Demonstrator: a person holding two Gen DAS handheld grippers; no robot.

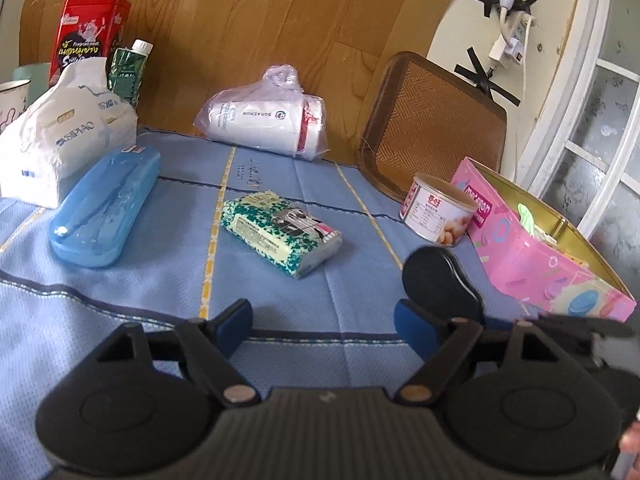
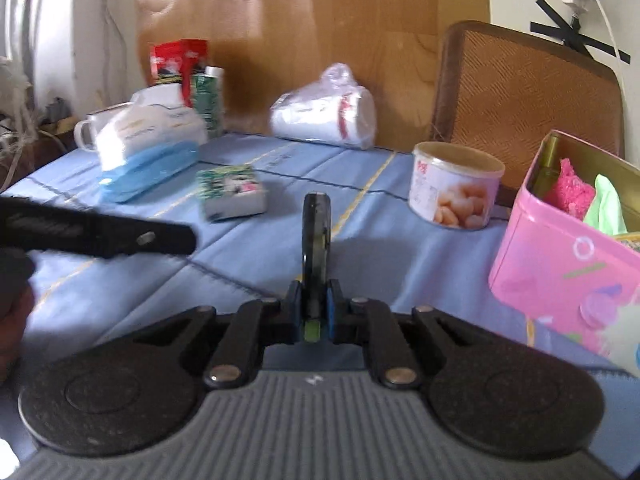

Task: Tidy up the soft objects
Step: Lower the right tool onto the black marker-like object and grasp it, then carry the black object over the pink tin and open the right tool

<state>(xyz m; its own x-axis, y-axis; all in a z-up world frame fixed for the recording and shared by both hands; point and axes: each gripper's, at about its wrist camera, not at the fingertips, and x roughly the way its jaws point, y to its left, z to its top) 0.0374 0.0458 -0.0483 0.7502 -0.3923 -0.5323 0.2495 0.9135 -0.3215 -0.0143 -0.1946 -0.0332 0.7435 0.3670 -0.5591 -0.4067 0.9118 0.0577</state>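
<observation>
My right gripper is shut on a flat black oval piece, which stands on edge above the blue cloth. In the left wrist view the same black oval piece shows its broad face just beyond my right fingertip. My left gripper is open, low over the cloth, with nothing between its fingers. A green patterned tissue pack lies ahead of it in the middle. The pink tin box at the right holds a pink fluffy thing and a green cloth.
A white tissue pack and a blue plastic case lie at the left. A bagged stack of white cups lies at the back, with a can beside the pink box. A red tin, a green bottle and a woven tray stand behind.
</observation>
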